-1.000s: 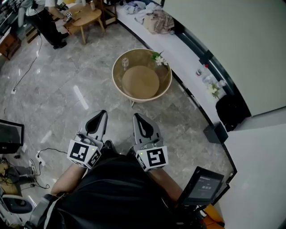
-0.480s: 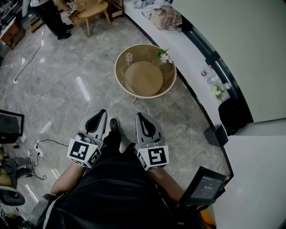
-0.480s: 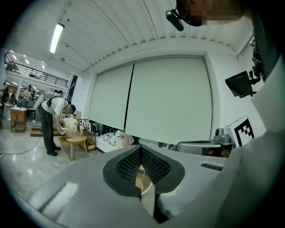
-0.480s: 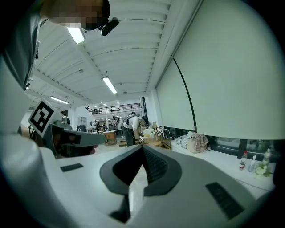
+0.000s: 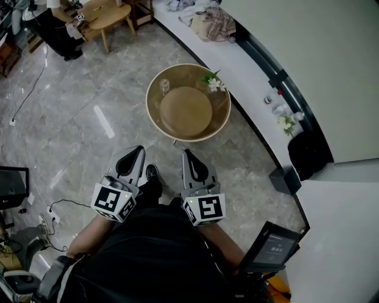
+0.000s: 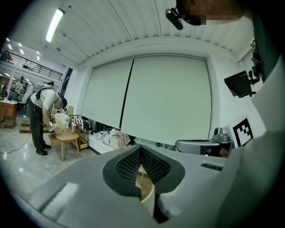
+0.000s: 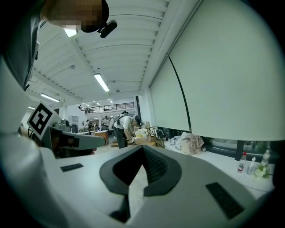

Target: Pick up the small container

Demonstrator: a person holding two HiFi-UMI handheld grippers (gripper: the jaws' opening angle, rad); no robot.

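Observation:
The small container [image 5: 165,85], a clear jar, stands at the far left of a round wooden table [image 5: 220,121], opposite a sprig of white flowers [image 5: 213,81]. My left gripper [image 5: 135,154] and right gripper [image 5: 188,157] are held side by side close to my body, well short of the table and above the marble floor. Both are shut with nothing in them. In the left gripper view the left gripper [image 6: 141,151] has its jaws meeting at the tips. The right gripper [image 7: 143,151] looks the same in the right gripper view. The container shows in neither gripper view.
A long white ledge [image 5: 251,77] runs along the window wall with clothes [image 5: 208,23], small bottles [image 5: 273,97] and flowers [image 5: 285,123]. A black bin [image 5: 308,148] stands beside it. A person [image 5: 50,29] bends at a low wooden table [image 5: 109,16]. Cables [image 5: 59,201] lie on the floor.
The view has shifted slightly and a shoe now shows between the grippers. The table sits a touch nearer. Both grippers keep their pose and stay shut.

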